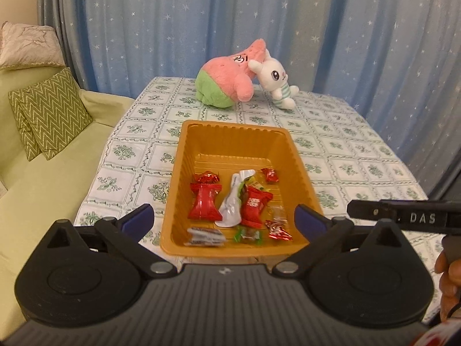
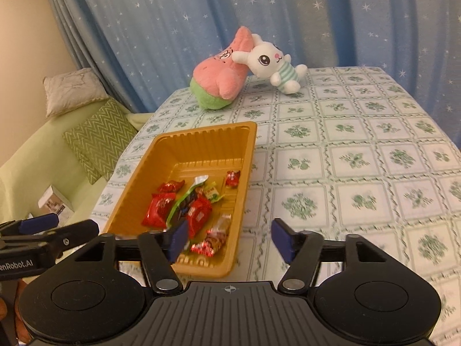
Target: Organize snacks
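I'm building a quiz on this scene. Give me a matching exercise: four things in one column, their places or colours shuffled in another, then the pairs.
1. orange tray
2. white rabbit plush
3. zigzag cushion
4. pink star plush

A. on the green sofa
B. wears a striped shirt
C. holds wrapped candies
D. has green shorts

Pairs: 1-C, 2-B, 3-A, 4-D

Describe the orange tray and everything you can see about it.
The orange tray is a rectangular tub of thin, glossy moulded plastic with ribbed walls, a flat rim and a ridged floor. It sits upright and open on the floral tablecloth, near the table's front edge, in front of two plush toys it does not touch. Wrapped snacks, mostly red, lie loose in its near half; the far half is bare. Neither gripper touches it.
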Demonstrator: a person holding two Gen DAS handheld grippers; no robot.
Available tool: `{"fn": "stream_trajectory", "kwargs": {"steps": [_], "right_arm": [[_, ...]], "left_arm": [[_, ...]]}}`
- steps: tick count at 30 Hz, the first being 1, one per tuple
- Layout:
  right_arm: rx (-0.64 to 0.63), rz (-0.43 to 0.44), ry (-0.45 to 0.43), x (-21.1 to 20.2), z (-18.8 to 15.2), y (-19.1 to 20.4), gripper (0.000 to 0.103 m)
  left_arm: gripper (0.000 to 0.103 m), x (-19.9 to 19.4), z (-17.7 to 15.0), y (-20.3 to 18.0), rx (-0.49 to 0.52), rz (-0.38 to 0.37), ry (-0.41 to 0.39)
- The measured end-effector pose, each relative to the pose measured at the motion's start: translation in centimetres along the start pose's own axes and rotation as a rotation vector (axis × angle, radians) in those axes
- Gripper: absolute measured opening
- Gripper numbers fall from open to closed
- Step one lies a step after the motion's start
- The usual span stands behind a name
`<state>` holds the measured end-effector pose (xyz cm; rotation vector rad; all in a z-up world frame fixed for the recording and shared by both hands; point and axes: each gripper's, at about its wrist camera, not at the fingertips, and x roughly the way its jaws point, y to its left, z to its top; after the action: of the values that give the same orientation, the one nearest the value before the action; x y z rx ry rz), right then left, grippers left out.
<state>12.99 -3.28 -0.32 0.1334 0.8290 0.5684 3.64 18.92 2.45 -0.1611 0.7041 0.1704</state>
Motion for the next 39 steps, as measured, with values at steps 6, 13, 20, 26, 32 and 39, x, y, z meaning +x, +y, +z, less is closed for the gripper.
{"fn": "stream_trajectory", "kwargs": {"steps": [6,13,20,26,32,39], "right_arm": [[-0.006,-0.03,0.002,-3.2,-1.4,0.3,0.077],[-0.051,-0.059,0.0,-6.3,-3.2,1.0,0.078],[-0.044,-0.075,-0.014,-9.0,-4.7,1.0,0.078],[-0.041,-0.081,-0.038,-11.6,-5.2,1.1,0.078],[-0.061,-0.078,-0.046,-13.9,-6.5,1.8,0.078],[-0.078,-0.068,-0.055,-16.0,-8.7,2.4,0.078]], "left_arm": [[0.103,-2.8,-1.0,-0.5,-0.007,0.012,-0.003],[0.103,-5.9,-2.2,-1.4,-0.023,0.022,0.002],[0.103,-8.3,-3.4,-2.7,-0.033,0.031,0.023],[0.103,-10.2,-4.6,-3.8,-0.045,0.022,0.035],[0.103,-12.5,-5.7,-5.1,-0.041,0.039,0.017],[0.103,-14.4,-7.6,-5.9,-0.031,0.057,0.01]]}}
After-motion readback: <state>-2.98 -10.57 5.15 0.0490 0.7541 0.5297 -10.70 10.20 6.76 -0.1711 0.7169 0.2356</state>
